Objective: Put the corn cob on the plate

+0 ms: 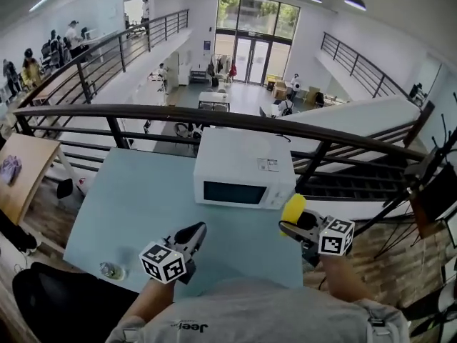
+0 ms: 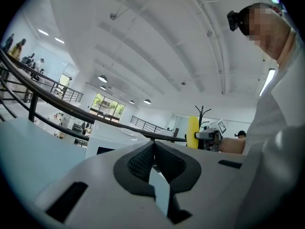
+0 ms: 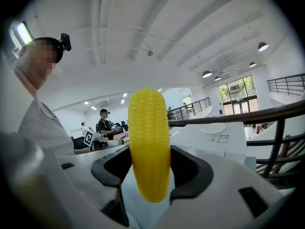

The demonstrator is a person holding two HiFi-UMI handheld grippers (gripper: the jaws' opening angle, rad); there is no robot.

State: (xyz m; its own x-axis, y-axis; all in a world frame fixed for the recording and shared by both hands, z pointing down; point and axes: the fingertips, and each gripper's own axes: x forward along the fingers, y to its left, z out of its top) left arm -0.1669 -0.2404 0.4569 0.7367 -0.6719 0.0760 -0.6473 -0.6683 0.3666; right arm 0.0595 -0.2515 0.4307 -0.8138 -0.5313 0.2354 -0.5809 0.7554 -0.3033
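Both seemingly level over table point(image 1: 136, 213): right gripper point(image 1: 291, 224) clamped on upright corn cob point(image 1: 293, 209), left gripper point(image 1: 196, 230) closed, empty.

Bright daylight, heavy fisheye distortion

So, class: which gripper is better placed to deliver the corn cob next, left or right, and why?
Right. The right gripper clamps the corn cob upright between its jaws, so it can carry it straight on. The left gripper has its jaws together with nothing in them.
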